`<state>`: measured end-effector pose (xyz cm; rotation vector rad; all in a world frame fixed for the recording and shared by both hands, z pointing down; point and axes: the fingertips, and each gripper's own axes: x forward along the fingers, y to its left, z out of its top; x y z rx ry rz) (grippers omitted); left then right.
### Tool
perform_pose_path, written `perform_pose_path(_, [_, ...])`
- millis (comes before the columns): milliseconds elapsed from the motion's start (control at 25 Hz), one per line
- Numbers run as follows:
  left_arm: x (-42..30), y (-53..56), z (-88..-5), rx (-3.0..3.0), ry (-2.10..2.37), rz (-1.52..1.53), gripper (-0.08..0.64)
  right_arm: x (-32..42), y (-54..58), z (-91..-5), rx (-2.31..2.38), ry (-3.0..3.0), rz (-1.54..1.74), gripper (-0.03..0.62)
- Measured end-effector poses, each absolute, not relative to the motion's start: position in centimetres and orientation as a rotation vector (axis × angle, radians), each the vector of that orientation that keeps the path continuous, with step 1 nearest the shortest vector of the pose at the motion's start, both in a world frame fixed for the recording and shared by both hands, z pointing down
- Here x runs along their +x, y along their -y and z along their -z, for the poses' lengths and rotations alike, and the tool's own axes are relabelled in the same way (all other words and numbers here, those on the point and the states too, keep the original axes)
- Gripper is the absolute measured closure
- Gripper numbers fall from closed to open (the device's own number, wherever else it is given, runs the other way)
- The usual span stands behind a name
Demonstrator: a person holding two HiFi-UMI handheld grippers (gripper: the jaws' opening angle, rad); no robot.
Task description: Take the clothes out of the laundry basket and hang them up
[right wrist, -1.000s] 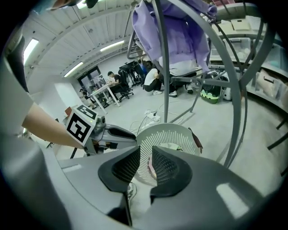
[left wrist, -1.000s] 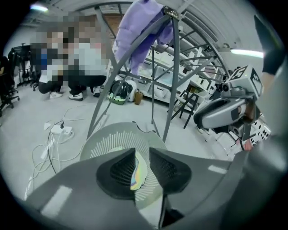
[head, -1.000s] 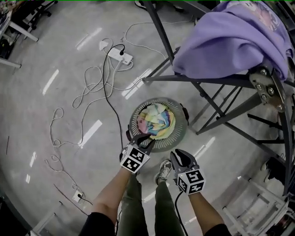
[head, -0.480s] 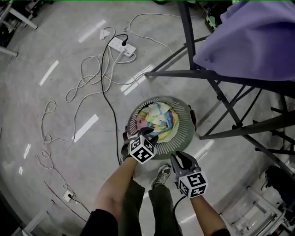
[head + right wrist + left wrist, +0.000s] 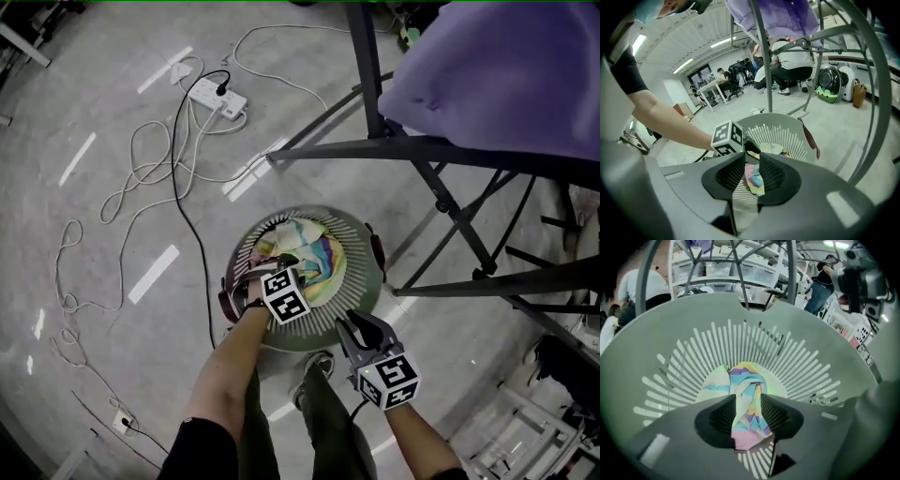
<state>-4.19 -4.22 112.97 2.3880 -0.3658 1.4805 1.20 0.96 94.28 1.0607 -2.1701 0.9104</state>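
Note:
A round grey laundry basket (image 5: 359, 246) stands on the floor with a pastel striped cloth (image 5: 307, 251) lying in its bottom. My left gripper (image 5: 281, 262) reaches down inside the basket, just over the cloth. Its jaws are opening, and in the left gripper view (image 5: 749, 401) the cloth (image 5: 746, 380) shows in the gap between them, with the slatted basket wall (image 5: 811, 333) all round. My right gripper (image 5: 352, 324) hovers above the basket's near rim. Its jaws (image 5: 752, 161) stand a narrow gap apart with nothing between them, and the basket (image 5: 787, 118) lies beyond.
A dark metal drying rack (image 5: 450, 150) rises at the right, with a purple garment (image 5: 497, 75) draped over its top. White and black cables and a power strip (image 5: 217, 97) lie on the floor at the left. The person's legs and shoe (image 5: 314, 366) are just behind the basket.
My left gripper has moved forward and down from the basket's near rim into the basket, above the cloth. The right gripper has kept its place near the rim.

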Motion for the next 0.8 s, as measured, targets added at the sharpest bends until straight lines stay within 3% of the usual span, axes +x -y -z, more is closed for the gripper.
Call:
perform_pose_path(520, [-4.4,3.8,-120.3,2.409,0.240,-1.732,0.414,2.5,1.6,-96.5,1.100,2.204,-0.922,0.500])
perform_pose_path(560, [-4.5,3.9,-120.4,2.406,0.260,-1.726,0.444,2.7,1.6,-96.5,1.106,2.204,-0.920,0.500])
perform_pose_path(600, [-4.5,4.1,-120.2,2.405,0.278,-1.707,0.548,2.8,1.6,-96.5,1.112,2.203,-0.918,0.500])
perform_pose_path(800, [-4.3,4.3,-117.8,2.413,0.320,-1.585,0.557,3.3,1.0,-95.4,1.155,2.193,-0.941,0.500])
